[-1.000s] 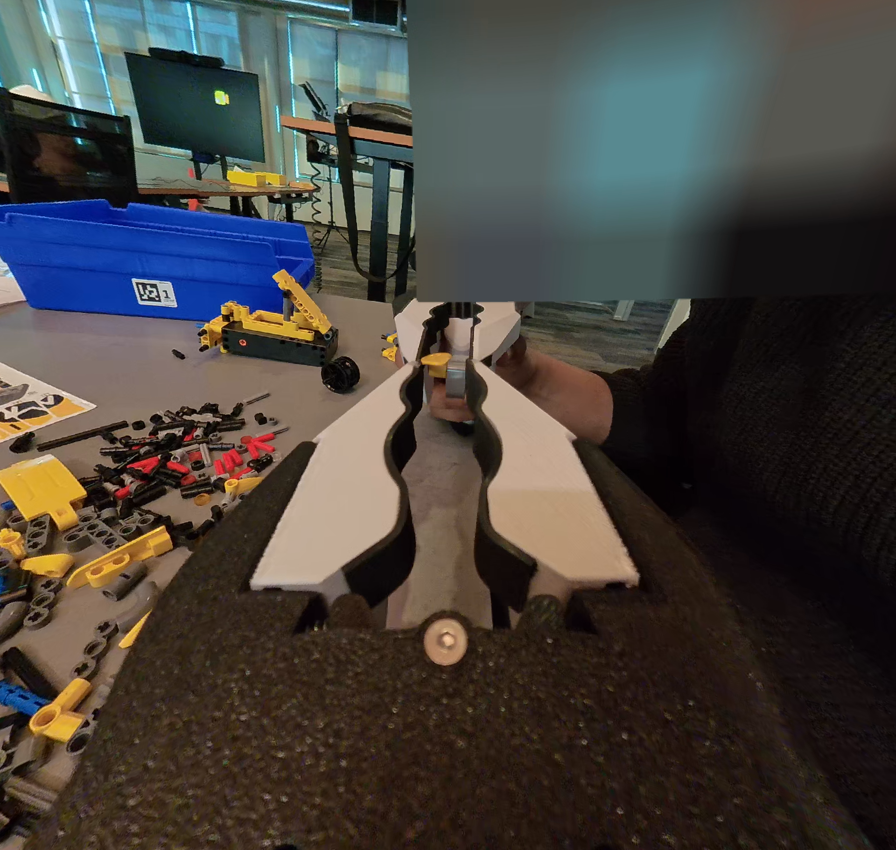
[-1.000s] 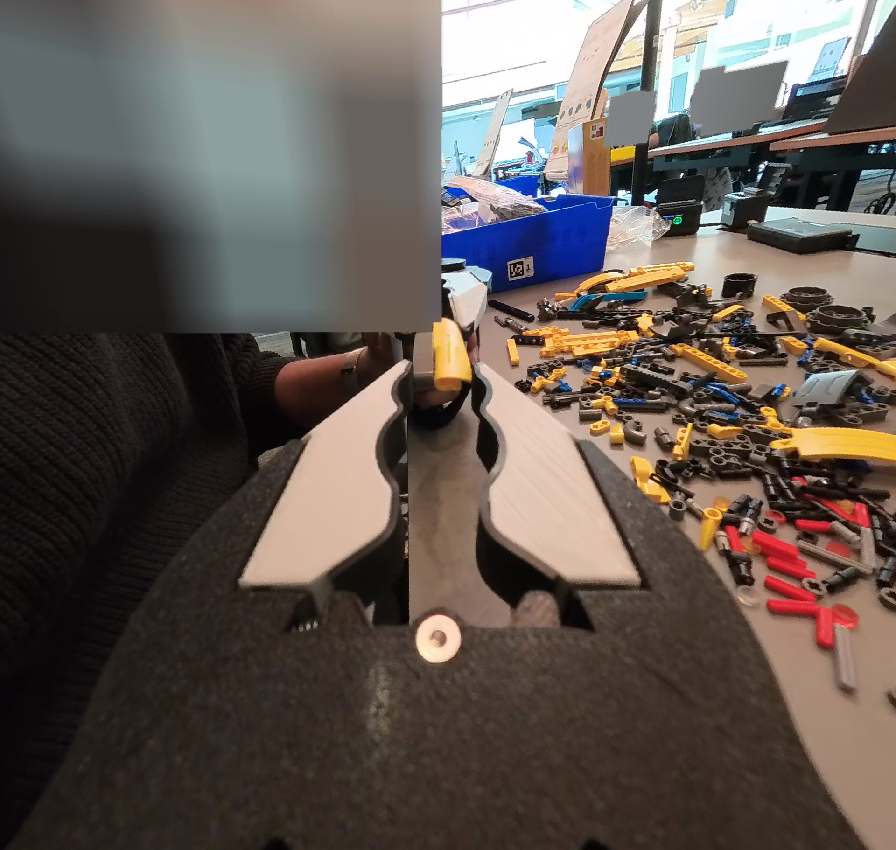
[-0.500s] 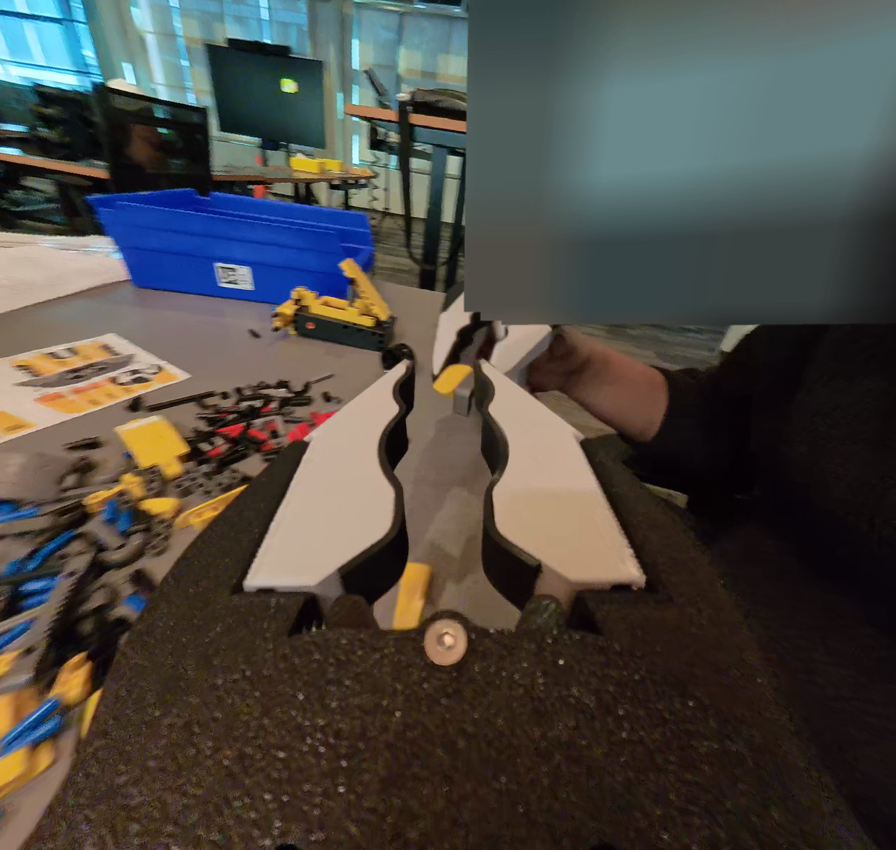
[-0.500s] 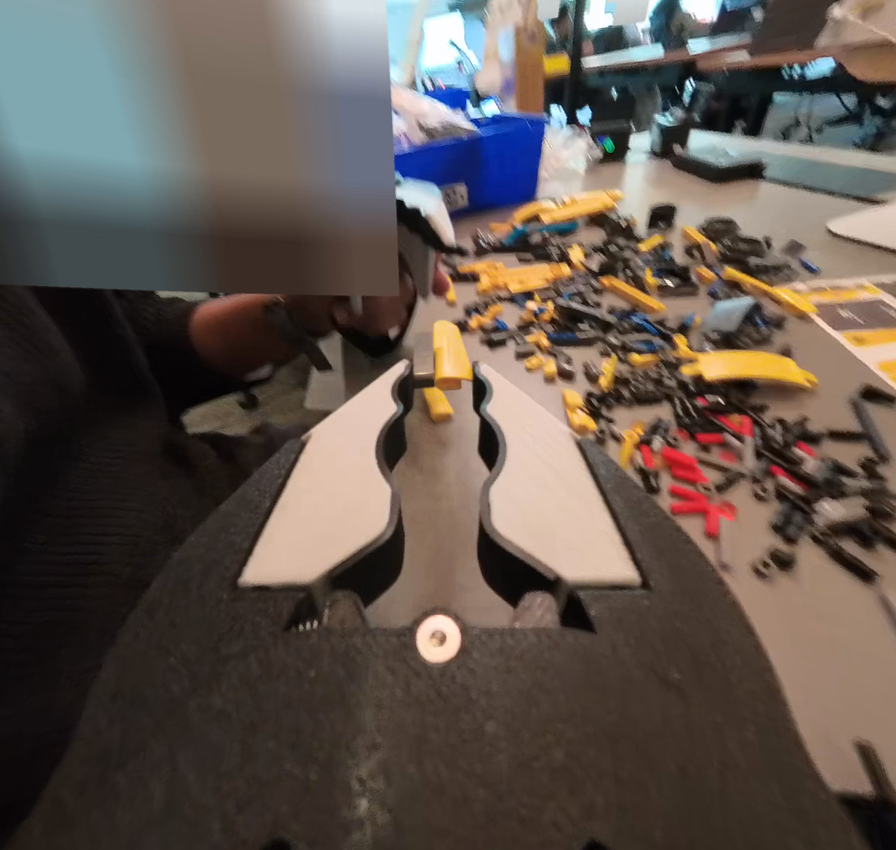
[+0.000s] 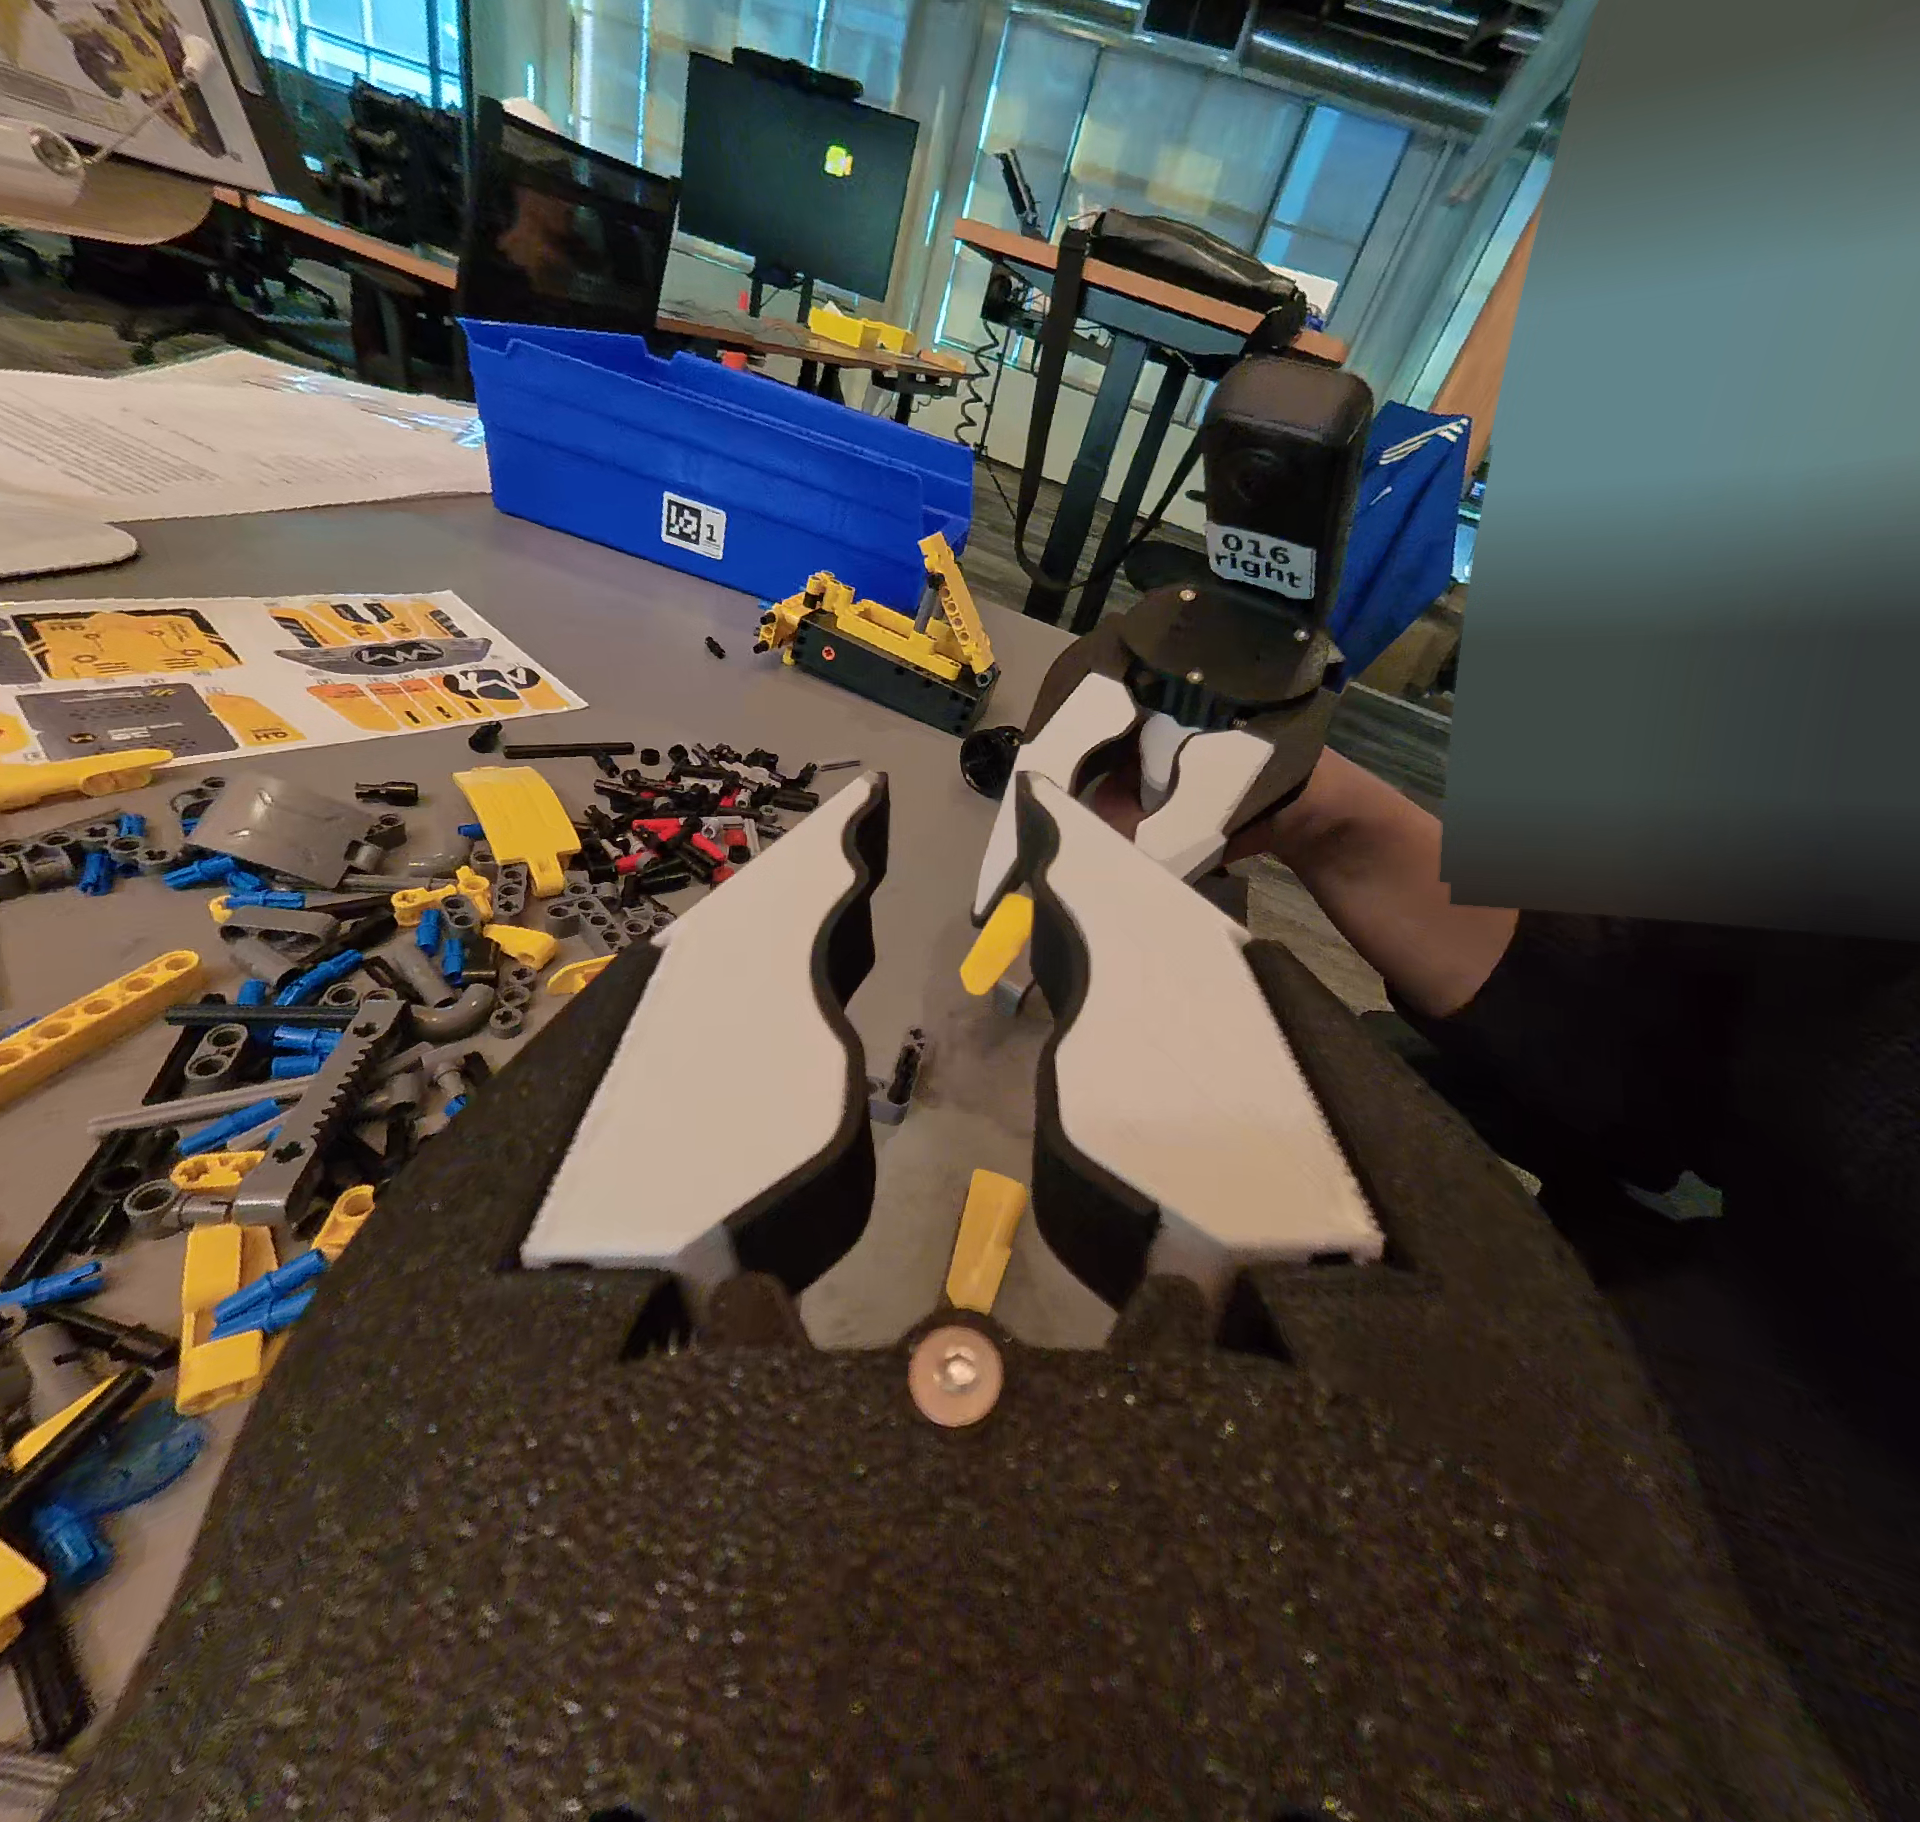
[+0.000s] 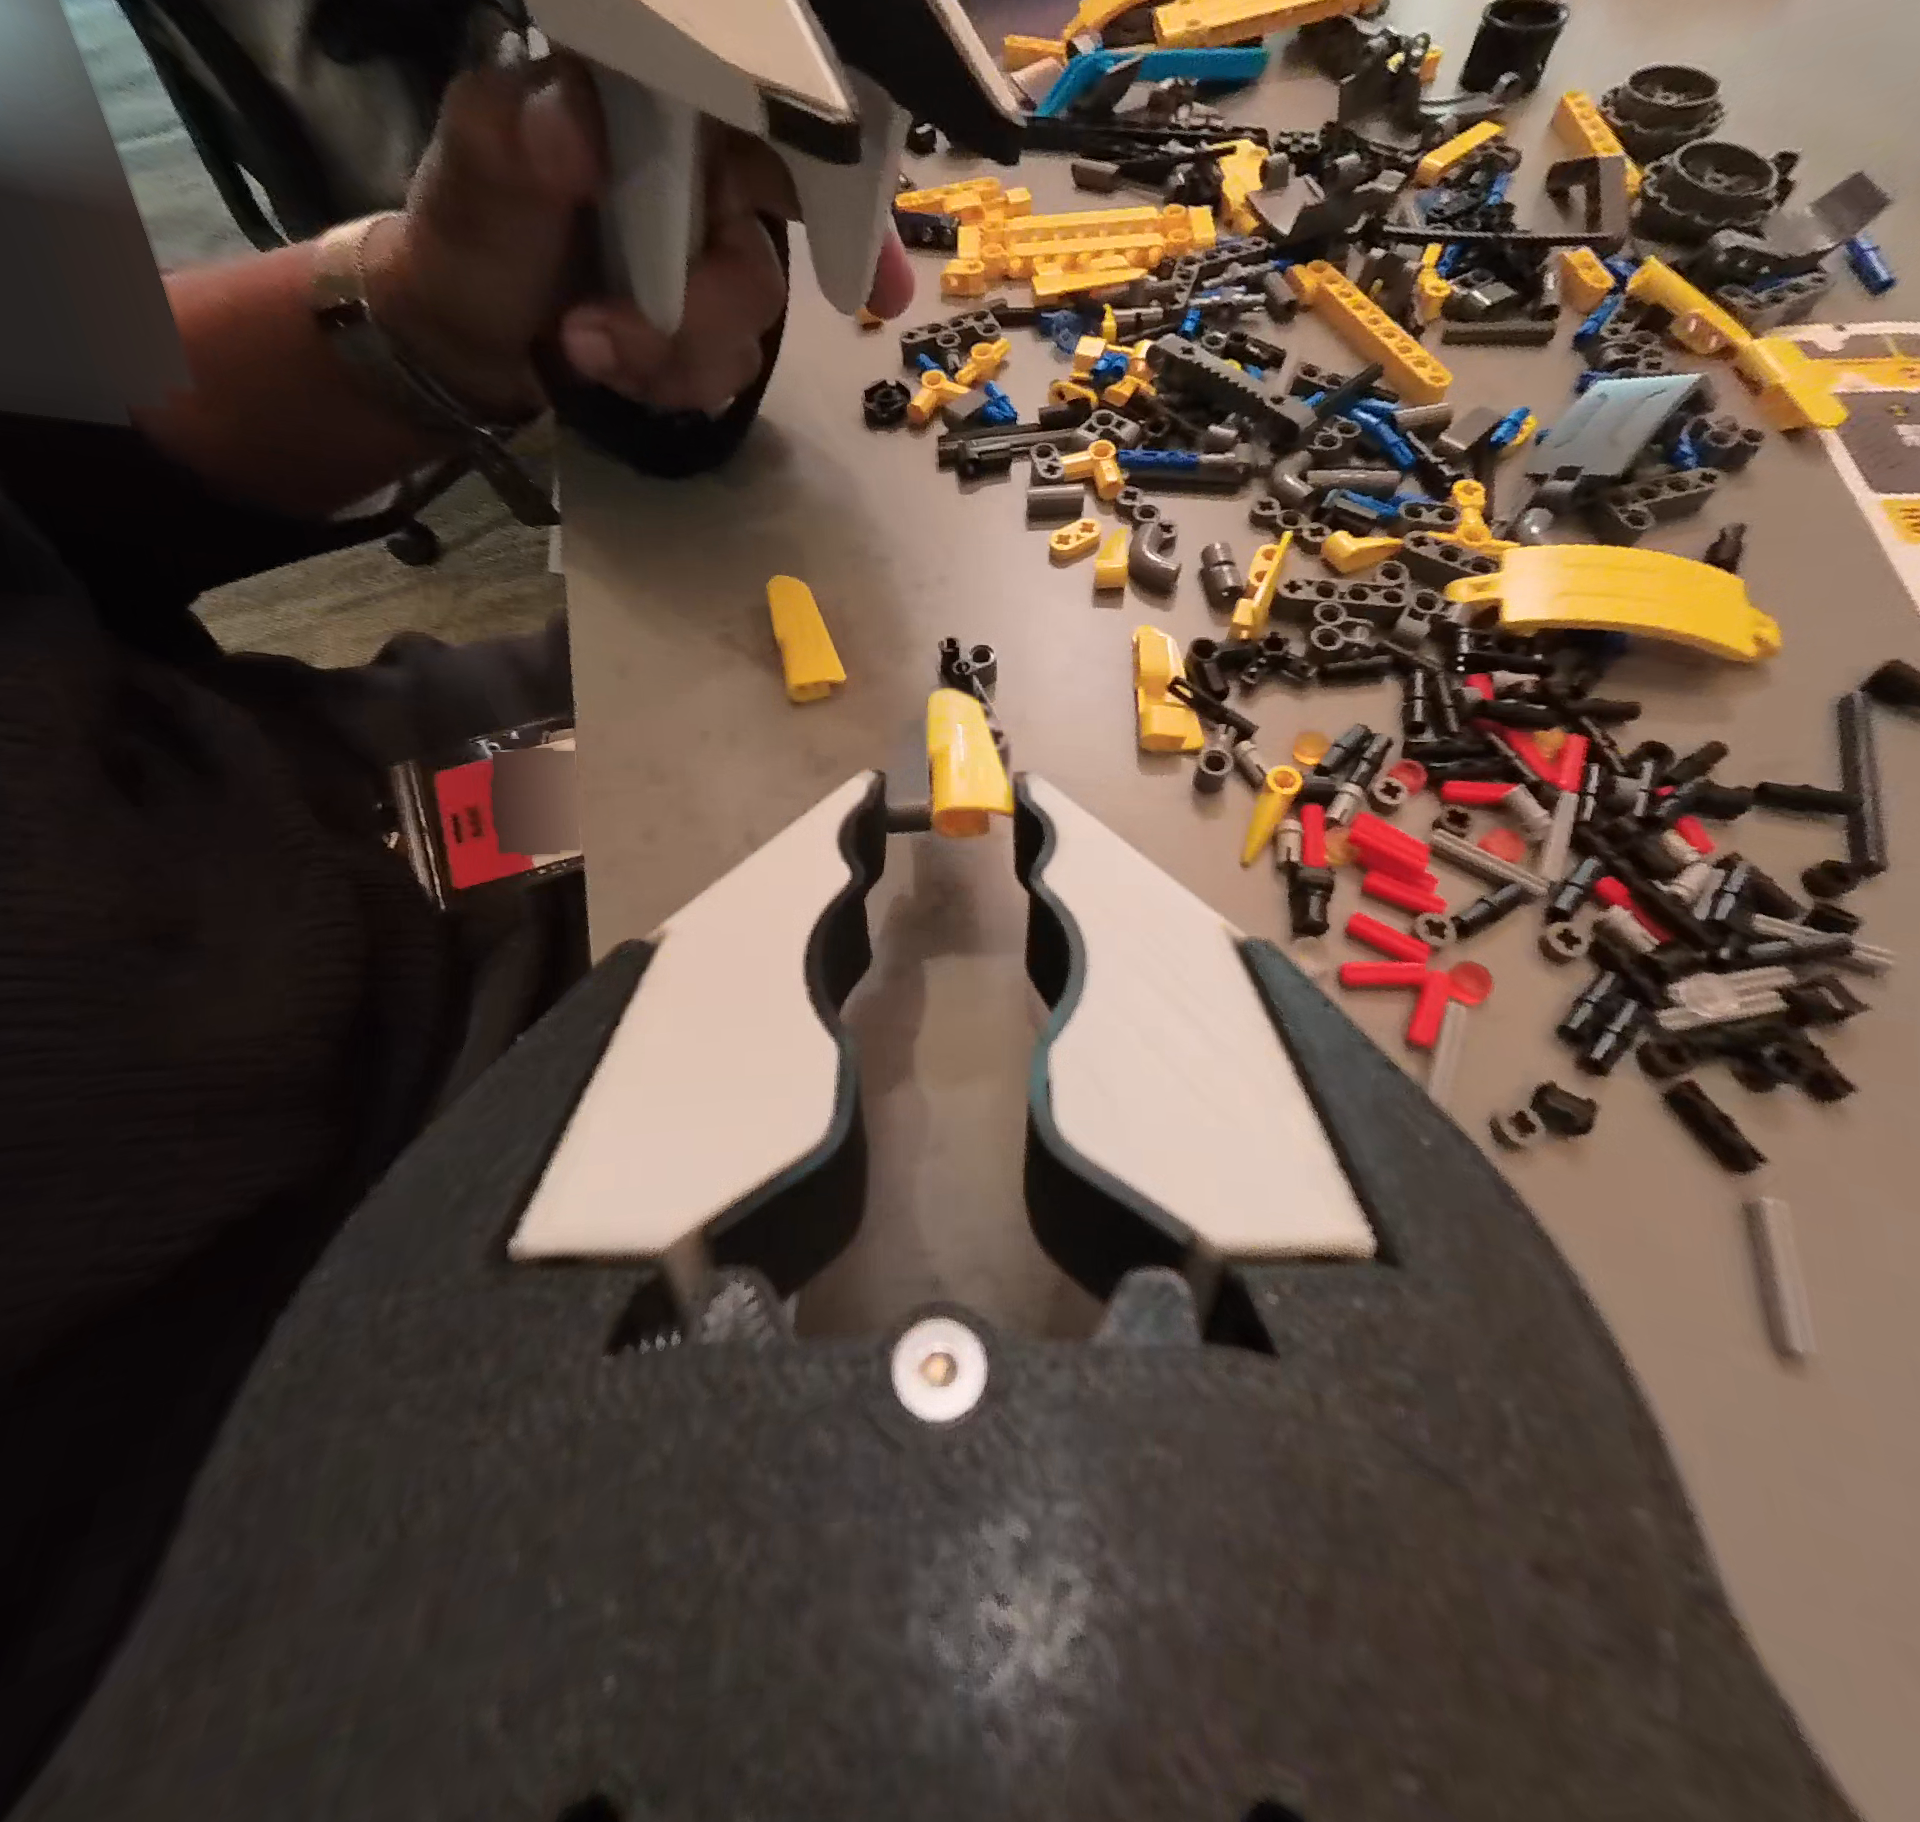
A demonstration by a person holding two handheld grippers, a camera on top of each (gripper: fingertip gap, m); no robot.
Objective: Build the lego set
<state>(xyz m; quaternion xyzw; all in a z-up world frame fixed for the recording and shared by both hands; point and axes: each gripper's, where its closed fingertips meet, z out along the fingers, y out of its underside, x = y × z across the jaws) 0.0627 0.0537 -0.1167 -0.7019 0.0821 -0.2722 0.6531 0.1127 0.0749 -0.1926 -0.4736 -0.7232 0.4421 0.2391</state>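
Observation:
My right gripper (image 6: 948,801) is shut on a small yellow curved piece joined to a grey piece (image 6: 961,770), held low over the grey table (image 6: 727,837). It also shows in the left wrist view (image 5: 1143,764), with the yellow piece (image 5: 992,941) at its tips. My left gripper (image 5: 951,806) is open and empty, with the right gripper's tips just beyond its right finger. A loose yellow piece (image 5: 982,1237) and a small black-and-grey piece (image 5: 904,1076) lie on the table between its fingers. The left gripper (image 6: 727,37) hangs above the table in the right wrist view.
A blue bin (image 5: 727,484), a part-built yellow and black model (image 5: 883,629) and a sticker sheet (image 5: 260,671) stand farther back. Loose yellow, black, red and blue parts (image 6: 1455,629) spread over the table. The table edge (image 6: 569,629) runs beside the person's dark sleeve. There is about 10 cm between the tips of the two grippers.
The left gripper has let go of the yellow-and-grey piece, opened and drawn back. The right gripper has kept the piece and come down toward the table.

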